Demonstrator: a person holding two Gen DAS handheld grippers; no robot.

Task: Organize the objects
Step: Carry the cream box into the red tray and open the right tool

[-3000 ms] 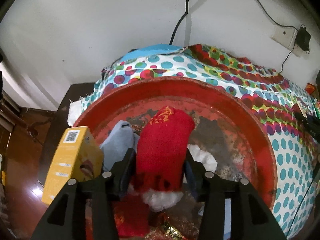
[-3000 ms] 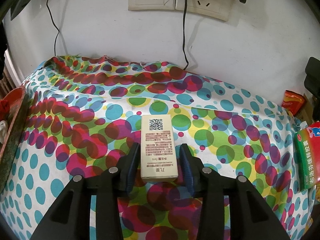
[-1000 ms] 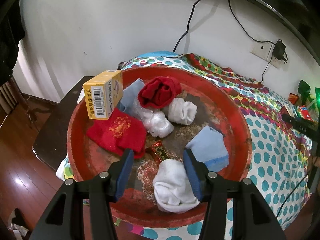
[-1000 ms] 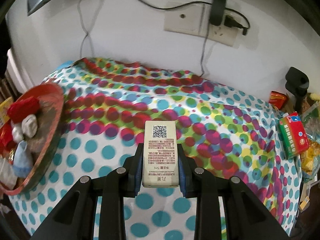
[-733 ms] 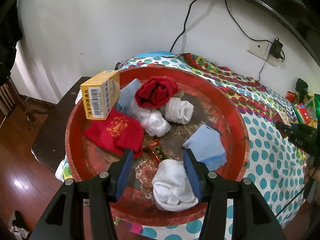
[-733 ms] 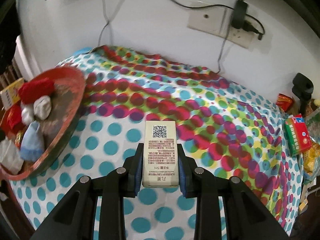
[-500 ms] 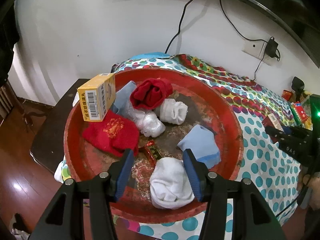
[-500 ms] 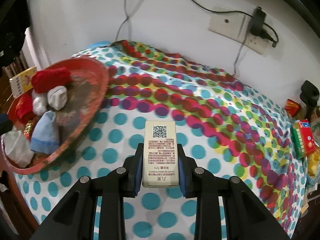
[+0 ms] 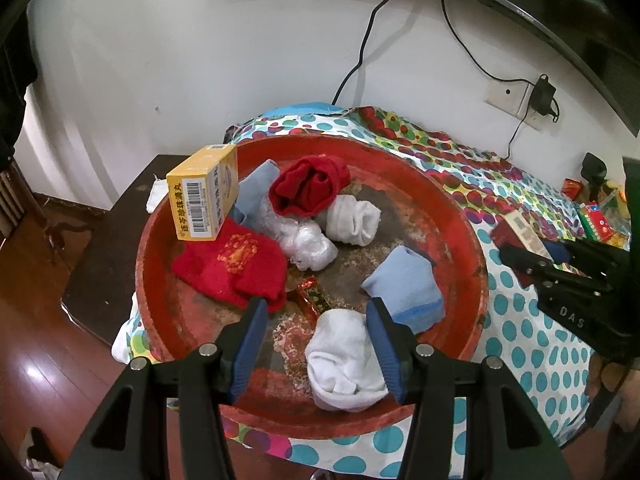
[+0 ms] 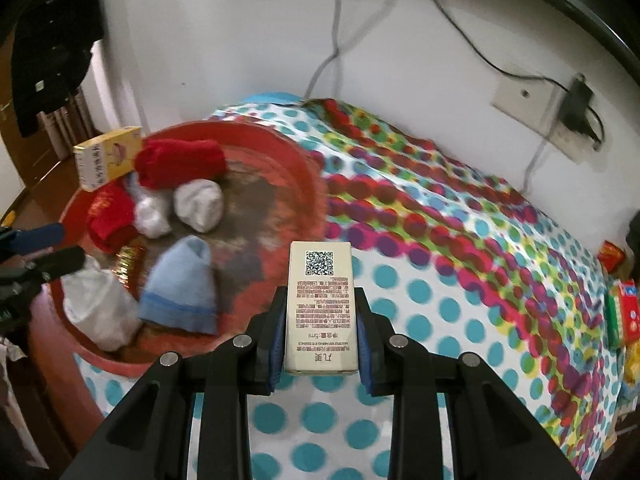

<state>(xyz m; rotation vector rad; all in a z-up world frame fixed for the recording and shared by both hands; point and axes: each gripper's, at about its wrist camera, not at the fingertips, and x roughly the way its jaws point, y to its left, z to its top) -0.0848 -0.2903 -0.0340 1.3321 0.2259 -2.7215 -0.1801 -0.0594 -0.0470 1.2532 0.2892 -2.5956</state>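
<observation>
A round red tray [image 9: 460,216] [image 10: 304,168] sits at the left end of a polka-dot cloth. It holds rolled red socks [image 9: 308,188], a flat red sock [image 9: 232,264], white socks [image 9: 348,360], blue socks [image 9: 404,284] and a yellow box [image 9: 204,196] on its far rim. My left gripper [image 9: 314,316] is open and empty above the tray's near side. My right gripper [image 10: 320,312] is shut on a cream box with a QR code [image 10: 320,304], held above the cloth beside the tray's right rim. It shows in the left wrist view [image 9: 536,252].
The polka-dot cloth [image 10: 460,264] covers the table to the right. A green and red box [image 10: 622,312] and snack packets lie at its far right edge. A wall socket with a plug [image 10: 576,108] and cables are behind. A dark side table [image 9: 112,240] stands left of the tray.
My right gripper has lifted the cream box and carried it left toward the tray. My left gripper let go of the red sock and pulled back and up.
</observation>
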